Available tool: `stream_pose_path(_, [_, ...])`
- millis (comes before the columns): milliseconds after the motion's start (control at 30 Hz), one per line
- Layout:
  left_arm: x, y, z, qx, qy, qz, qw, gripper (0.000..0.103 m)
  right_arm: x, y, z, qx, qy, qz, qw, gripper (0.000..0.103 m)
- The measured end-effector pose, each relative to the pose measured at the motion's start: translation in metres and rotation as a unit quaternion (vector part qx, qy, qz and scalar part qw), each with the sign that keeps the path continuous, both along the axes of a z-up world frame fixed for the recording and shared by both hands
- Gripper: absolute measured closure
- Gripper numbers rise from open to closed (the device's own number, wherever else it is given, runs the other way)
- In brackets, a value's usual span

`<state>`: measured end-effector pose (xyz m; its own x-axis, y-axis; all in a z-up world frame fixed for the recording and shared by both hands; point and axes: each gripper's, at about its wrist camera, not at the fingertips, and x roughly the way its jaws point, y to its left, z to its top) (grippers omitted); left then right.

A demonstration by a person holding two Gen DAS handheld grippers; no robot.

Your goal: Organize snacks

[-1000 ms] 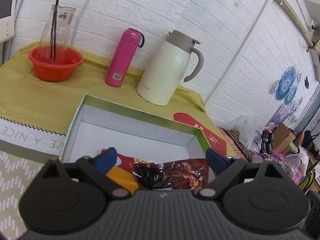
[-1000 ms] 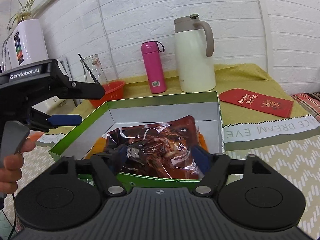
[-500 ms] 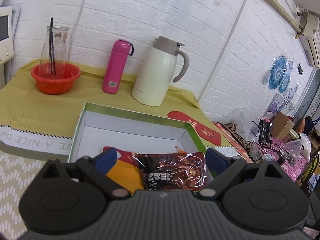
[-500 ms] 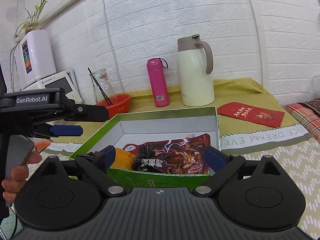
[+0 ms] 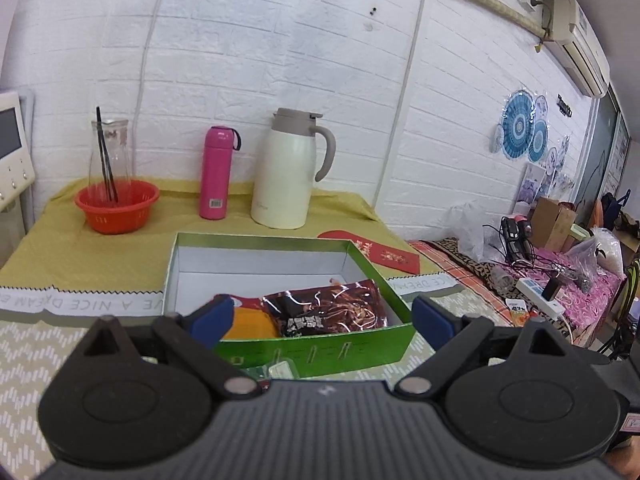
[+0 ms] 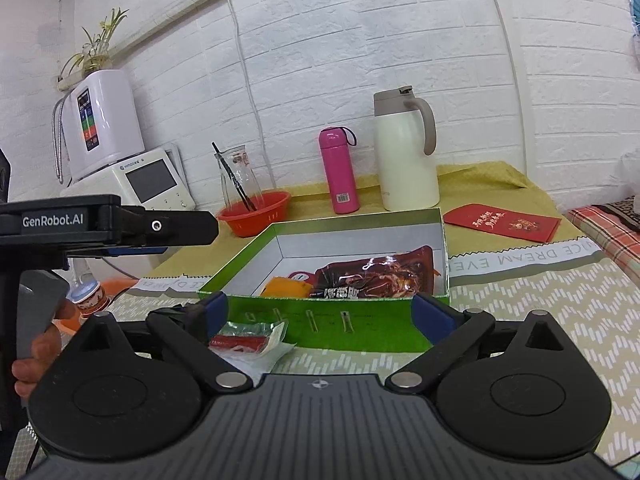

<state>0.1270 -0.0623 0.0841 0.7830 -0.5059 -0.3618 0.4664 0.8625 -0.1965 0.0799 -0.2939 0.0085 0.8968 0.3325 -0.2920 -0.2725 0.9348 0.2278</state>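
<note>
Snack packets [image 6: 372,278] already lie in the green box [image 6: 352,326]; one small packet [image 6: 250,334] remains on the worktop; both grippers [image 5: 322,320] [image 6: 320,316] gape empty.

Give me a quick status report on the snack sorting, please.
Left gripper and right gripper: jaws open, empty. Dark snack pack lies in green box. Small red packet waits outside. Nothing blocking.

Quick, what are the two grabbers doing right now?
Left gripper: open, holding nothing.
Right gripper: open, holding nothing.
</note>
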Motion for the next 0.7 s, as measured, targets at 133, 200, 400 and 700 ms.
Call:
stream_pose_path(133, [-0.024,0.009,-0.009,-0.018,-0.002,-0.014,0.9997,0.01,-0.016,0.002,-0.009,-0.001,0.015,0.003,1.0,0.0])
stream_pose_path(200, [-0.034,0.011,-0.015,-0.01,0.0,-0.011,0.9999,0.01,-0.022,0.002,-0.014,0.003,0.022,0.006,1.0,0.0])
stream_pose_path(400, [-0.057,0.03,-0.037,0.011,0.011,0.033,0.9994,0.01,-0.044,0.005,-0.033,-0.001,0.036,0.021,0.999,0.0])
stream_pose_path(700, [-0.098,0.057,-0.08,0.047,0.04,0.101,0.993,0.01,-0.076,0.027,-0.058,-0.027,0.027,0.071,0.997,0.0])
